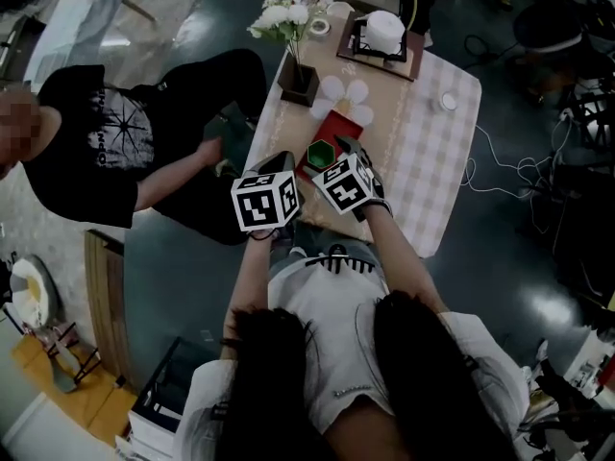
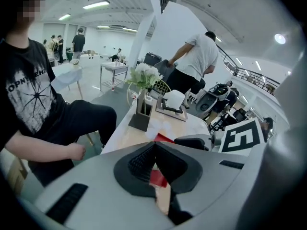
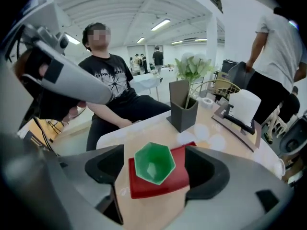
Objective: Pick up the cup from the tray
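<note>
A green hexagonal cup (image 3: 153, 163) stands upright on a red tray (image 3: 163, 189) near the table's front edge, also seen as the cup (image 1: 319, 154) on the tray (image 1: 333, 126) in the head view. My right gripper (image 3: 155, 166) is open, one dark pad on either side of the cup with a gap to each. It hovers over the tray (image 1: 338, 154) in the head view. My left gripper (image 2: 154, 145) is shut with nothing in it, just left of the tray (image 2: 163, 138). Its marker cube (image 1: 264, 200) hangs at the table's front corner.
A dark holder with white flowers (image 1: 296, 77) stands behind the tray at the table's left edge. Pale round coasters (image 1: 344, 99) lie between them. A white roll on a dark stand (image 1: 384, 32) sits at the far end. A seated person (image 1: 106, 152) is close on the left.
</note>
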Available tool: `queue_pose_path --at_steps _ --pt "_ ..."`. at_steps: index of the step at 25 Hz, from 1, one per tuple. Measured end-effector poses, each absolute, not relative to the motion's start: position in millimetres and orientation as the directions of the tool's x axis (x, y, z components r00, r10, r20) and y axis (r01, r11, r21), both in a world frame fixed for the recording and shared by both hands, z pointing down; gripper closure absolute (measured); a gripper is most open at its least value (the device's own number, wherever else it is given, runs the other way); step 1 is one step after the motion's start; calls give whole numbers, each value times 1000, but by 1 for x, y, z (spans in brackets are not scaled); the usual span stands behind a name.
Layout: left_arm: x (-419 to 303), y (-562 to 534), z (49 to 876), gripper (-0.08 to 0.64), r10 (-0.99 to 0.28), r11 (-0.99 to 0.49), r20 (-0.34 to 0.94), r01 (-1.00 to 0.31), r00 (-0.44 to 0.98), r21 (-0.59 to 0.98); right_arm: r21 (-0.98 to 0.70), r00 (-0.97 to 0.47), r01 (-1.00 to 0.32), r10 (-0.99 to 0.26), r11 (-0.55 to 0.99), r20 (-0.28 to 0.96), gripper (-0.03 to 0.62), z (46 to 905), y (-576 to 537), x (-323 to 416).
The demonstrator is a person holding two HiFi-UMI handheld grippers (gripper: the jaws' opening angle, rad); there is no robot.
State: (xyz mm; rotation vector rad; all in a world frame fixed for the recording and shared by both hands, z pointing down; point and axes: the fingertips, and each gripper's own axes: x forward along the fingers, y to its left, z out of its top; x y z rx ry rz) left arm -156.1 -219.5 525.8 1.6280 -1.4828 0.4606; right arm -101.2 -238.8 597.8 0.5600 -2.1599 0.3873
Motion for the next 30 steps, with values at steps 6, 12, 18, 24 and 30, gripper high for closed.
queue_pose_path --at_steps 6,12,18,24,30 --pt "-161 -233 535 554 -595 99 774 -936 216 337 -72 -463 -455 -167 888 870 212 635 -239 -107" --pt "-161 -238 542 554 -569 84 790 -940 228 332 -87 -415 -460 -127 884 901 267 652 -234 -105" --pt "-159 -239 545 554 -559 68 795 -942 237 328 -89 -425 -462 -132 882 895 273 647 -238 -103" --pt "-151 -241 545 554 -554 39 790 -940 261 339 -76 -442 -501 -179 862 879 273 620 -245 -82" --pt "-129 -249 546 554 -540 -15 784 -935 307 356 -32 -368 -620 -254 784 894 273 616 -260 -15"
